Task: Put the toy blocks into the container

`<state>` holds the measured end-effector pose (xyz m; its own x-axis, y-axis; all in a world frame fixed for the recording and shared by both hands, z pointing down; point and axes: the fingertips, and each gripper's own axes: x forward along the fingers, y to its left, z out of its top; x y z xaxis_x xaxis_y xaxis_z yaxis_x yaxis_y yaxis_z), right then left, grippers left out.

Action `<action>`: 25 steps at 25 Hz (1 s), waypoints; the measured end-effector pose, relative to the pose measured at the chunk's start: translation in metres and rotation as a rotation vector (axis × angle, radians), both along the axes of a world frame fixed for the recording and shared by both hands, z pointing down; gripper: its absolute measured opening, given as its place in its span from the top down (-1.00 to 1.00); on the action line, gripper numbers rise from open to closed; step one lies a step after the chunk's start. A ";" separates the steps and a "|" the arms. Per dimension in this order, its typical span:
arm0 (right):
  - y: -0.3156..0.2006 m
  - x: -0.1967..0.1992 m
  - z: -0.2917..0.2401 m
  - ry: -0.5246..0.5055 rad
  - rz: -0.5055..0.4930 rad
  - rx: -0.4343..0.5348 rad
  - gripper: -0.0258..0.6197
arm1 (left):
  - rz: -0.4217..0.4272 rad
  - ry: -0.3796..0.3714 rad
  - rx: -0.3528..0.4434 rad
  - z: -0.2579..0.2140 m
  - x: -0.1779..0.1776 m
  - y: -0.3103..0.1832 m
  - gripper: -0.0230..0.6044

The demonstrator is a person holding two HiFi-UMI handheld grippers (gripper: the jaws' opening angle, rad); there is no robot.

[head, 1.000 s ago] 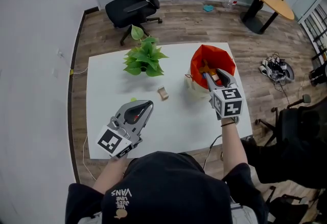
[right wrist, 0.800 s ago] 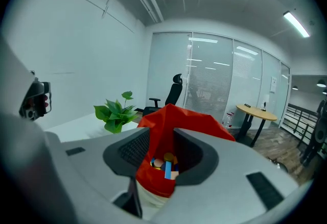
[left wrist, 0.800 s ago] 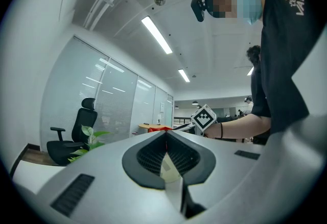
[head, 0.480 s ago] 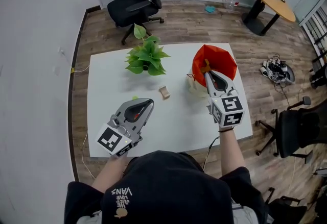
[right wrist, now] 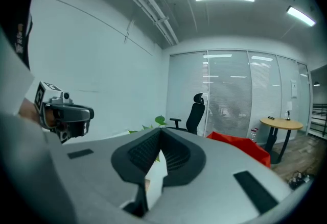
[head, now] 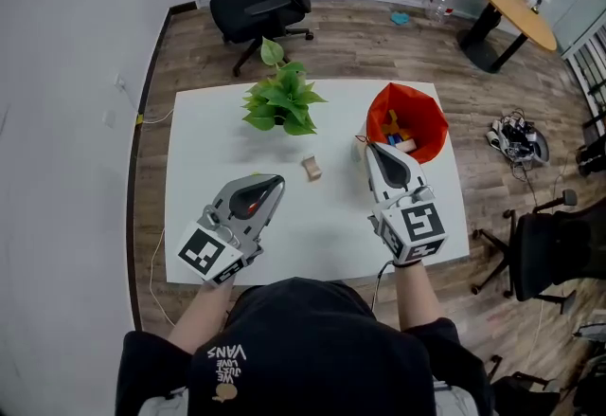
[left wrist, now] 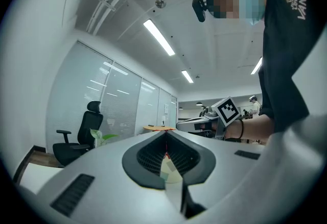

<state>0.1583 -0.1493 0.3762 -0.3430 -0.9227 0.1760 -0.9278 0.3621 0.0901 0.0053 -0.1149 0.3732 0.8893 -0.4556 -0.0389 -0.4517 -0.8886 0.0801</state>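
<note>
Right tongs (head: 372, 149) drew back from over container (head: 434, 120) toward table (head: 208, 149) middle. Just closed, now together, nothing between. Blocks (head: 398, 134) lay inside container, so drop judged done. Left tongs (head: 277, 184) together, near left. Loose block (head: 310, 168) remained on table beside plant (head: 282, 101), likely next pick.

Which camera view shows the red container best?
The head view: it looks down into the red container, with toy blocks inside. The right gripper view shows only its red side; the left gripper view, none.
</note>
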 end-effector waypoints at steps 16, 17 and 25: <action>0.031 -0.068 0.018 -0.051 -0.143 0.008 0.86 | -0.031 0.012 0.012 -0.004 -0.014 -0.002 0.89; 0.030 -0.068 0.017 -0.050 -0.134 0.002 0.86 | -0.031 0.011 0.013 -0.003 -0.014 -0.002 0.89; 0.029 -0.071 0.017 -0.043 -0.134 -0.007 0.86 | -0.034 -0.011 0.032 -0.002 -0.012 0.000 0.89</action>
